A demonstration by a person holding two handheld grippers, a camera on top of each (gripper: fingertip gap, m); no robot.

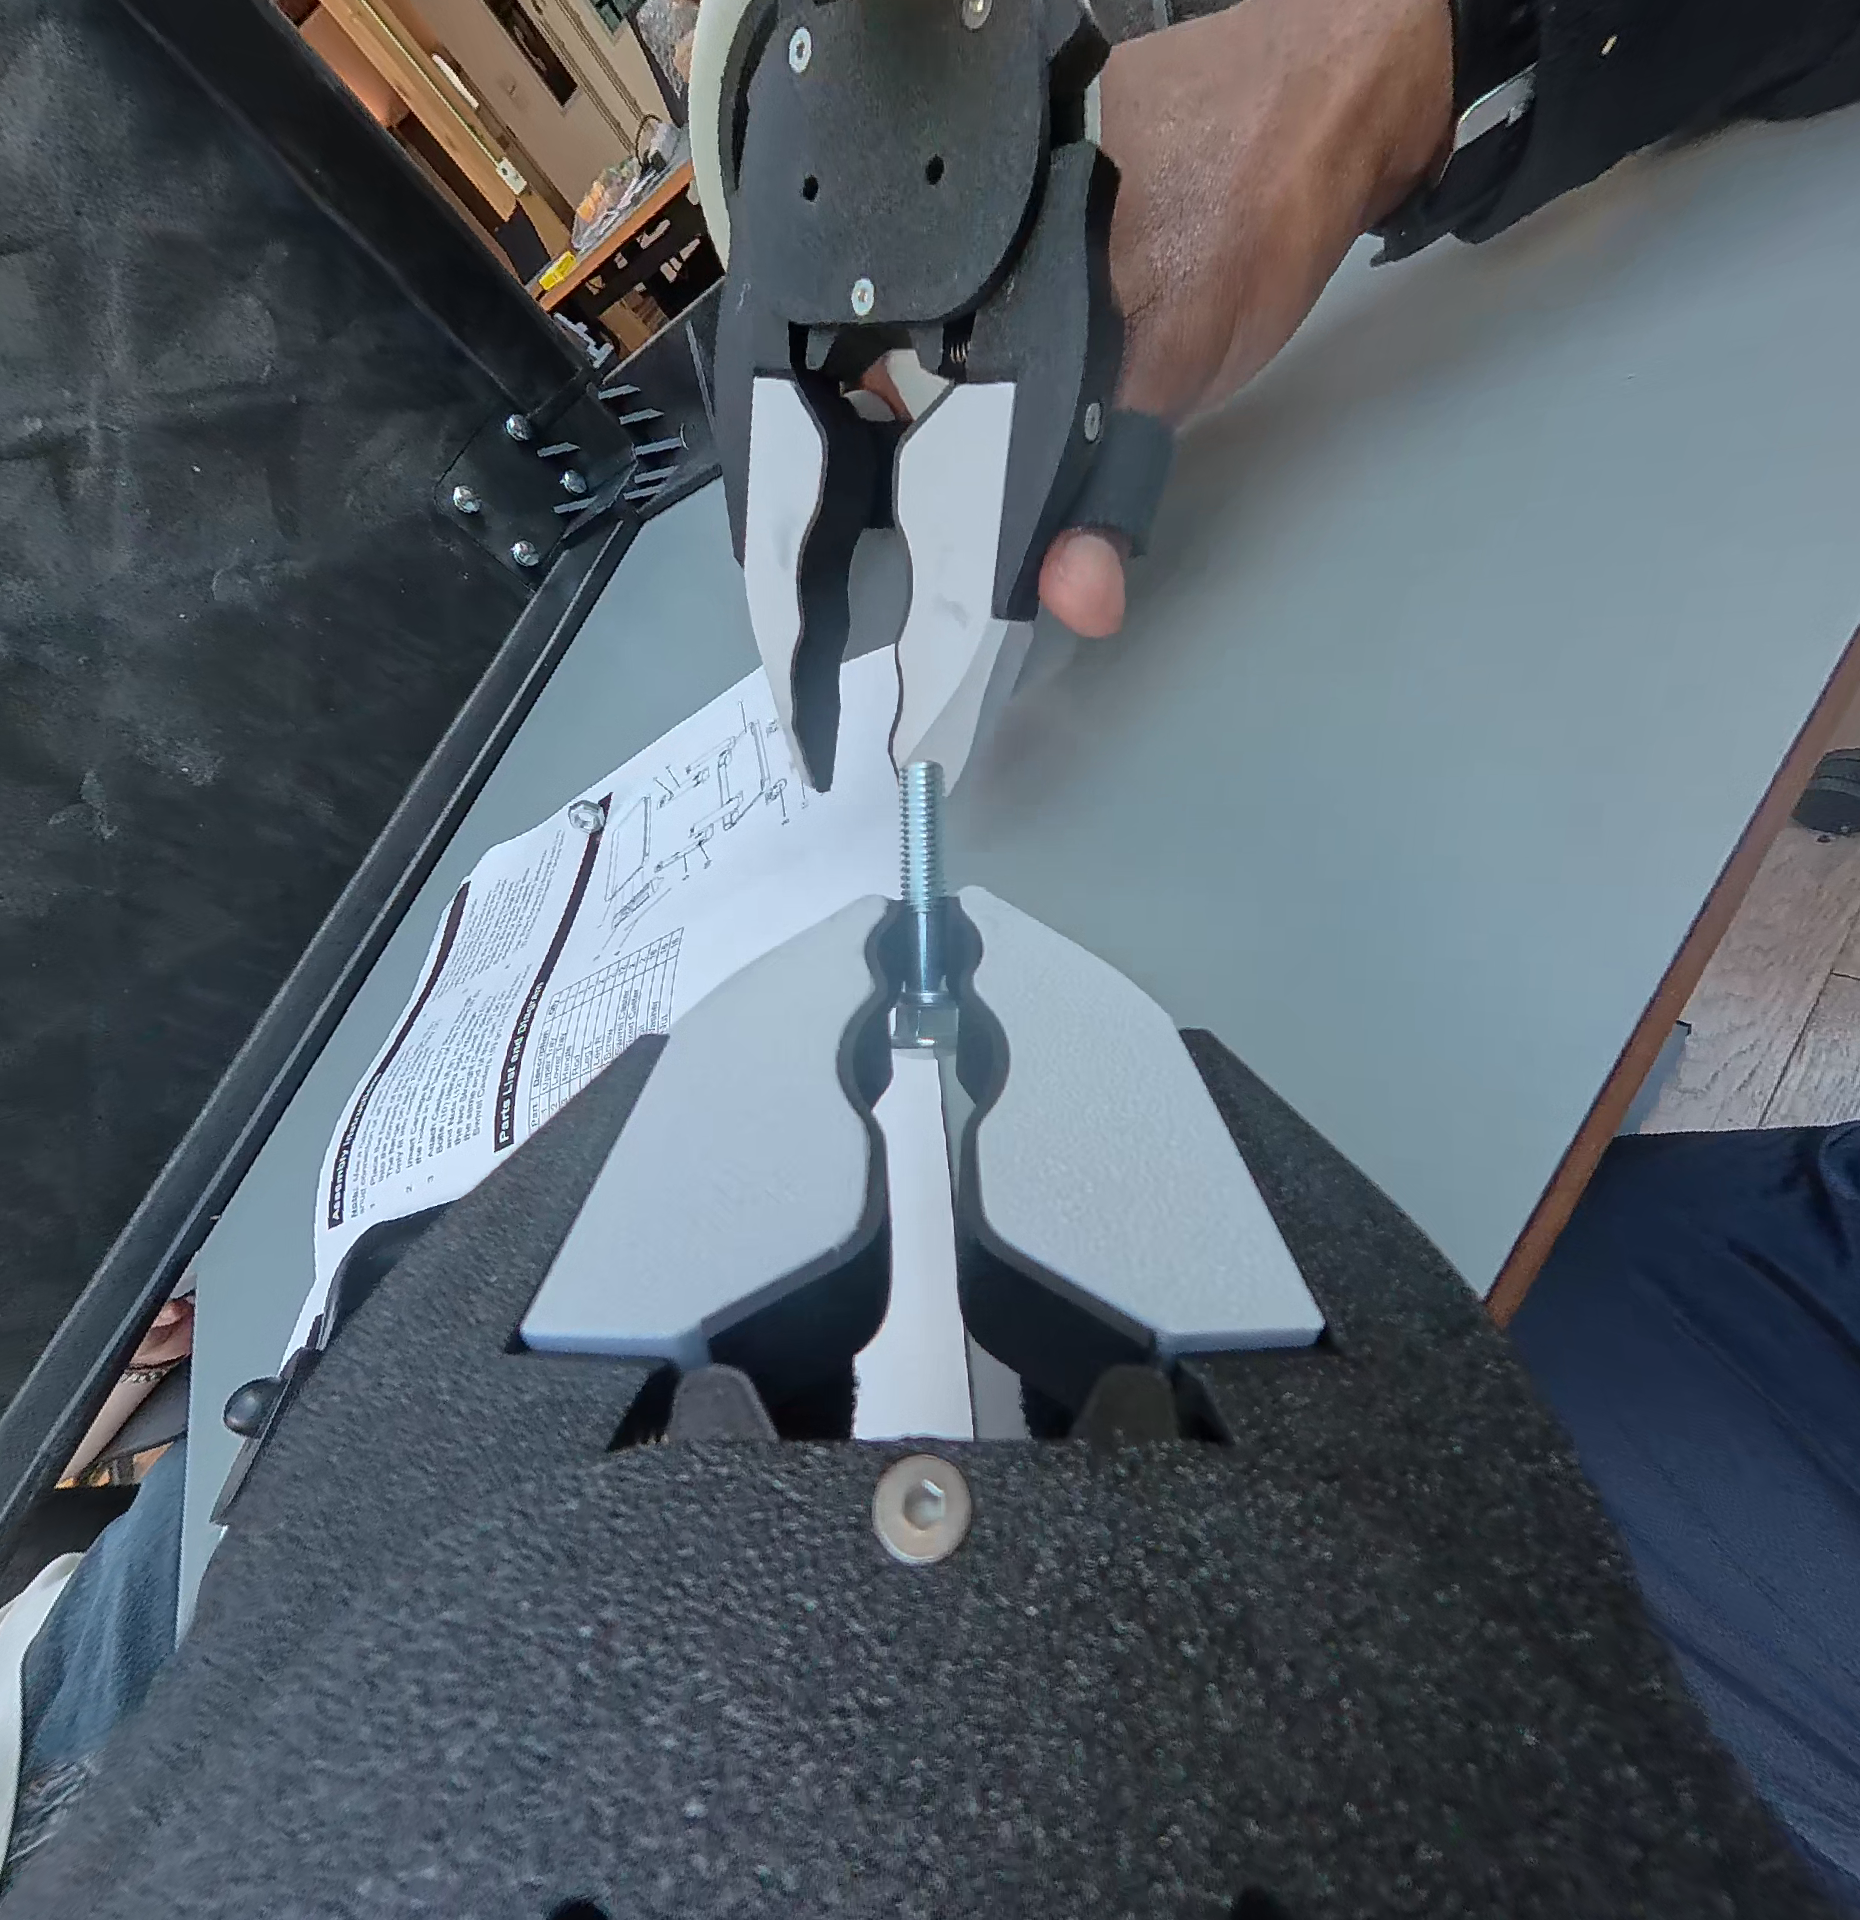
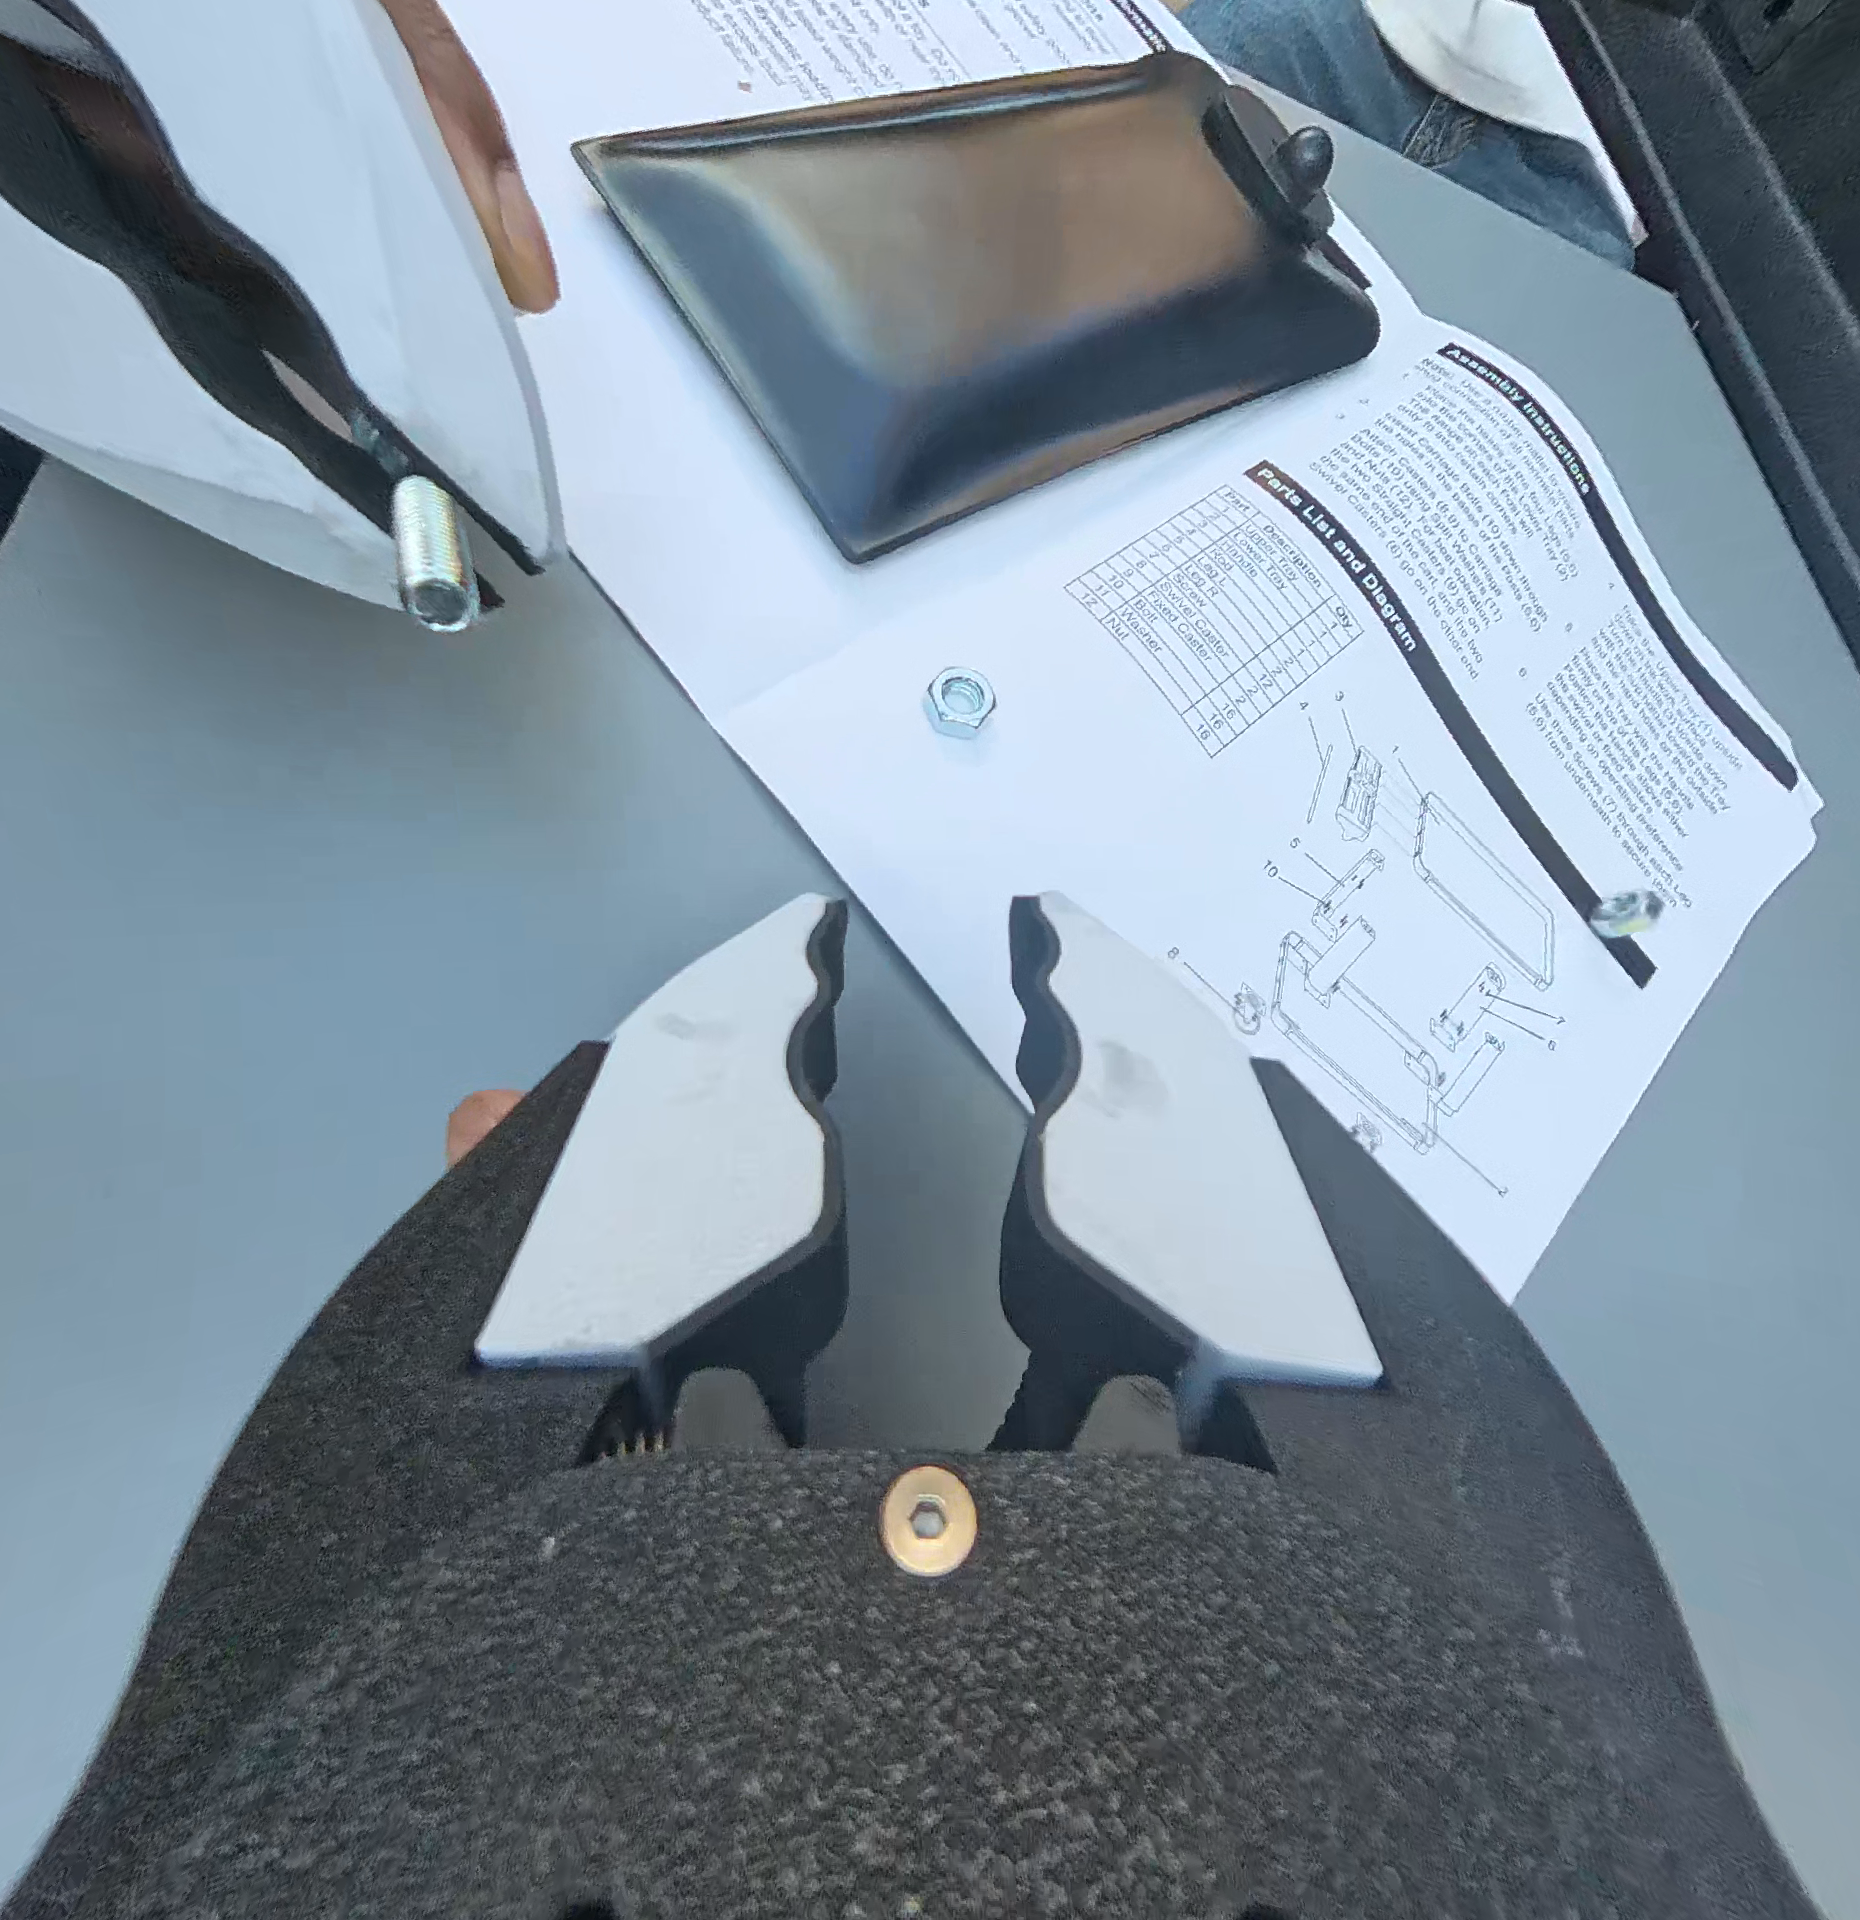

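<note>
Two tongs: both are seen above a grey bench [image 2: 230,831], each held in a person's hand.
Left tongs [image 1: 921,914]: closed on a silver threaded steel bolt [image 1: 920,831]; the hexagonal head and plain shank are clamped in the scalloped hollows of the pads, so that the threaded end is left projecting free beyond the tips.
Bolt's place: held in the air above the bench, pointing toward the right tongs, with its end just beside one of their white fingertips [image 1: 941,727]; whether the two touch cannot be told.
Right tongs [image 2: 928,914]: open, nothing is gripped; a clear gap is seen between the black pads, and they hover over the edge of a white printed instruction sheet [image 2: 1009,831].
Silver hexagonal nut [image 2: 961,704]: laid flat on the sheet, hole upward, ahead of the open right tongs and apart from them.
Second small silver piece [image 2: 1624,912]: lies farther out on the sheet; blurred, so its kind is not told.
Black shallow metal tray [image 2: 967,312]: set upon the sheet, beyond the nut, seemingly weighing the paper down.
</note>
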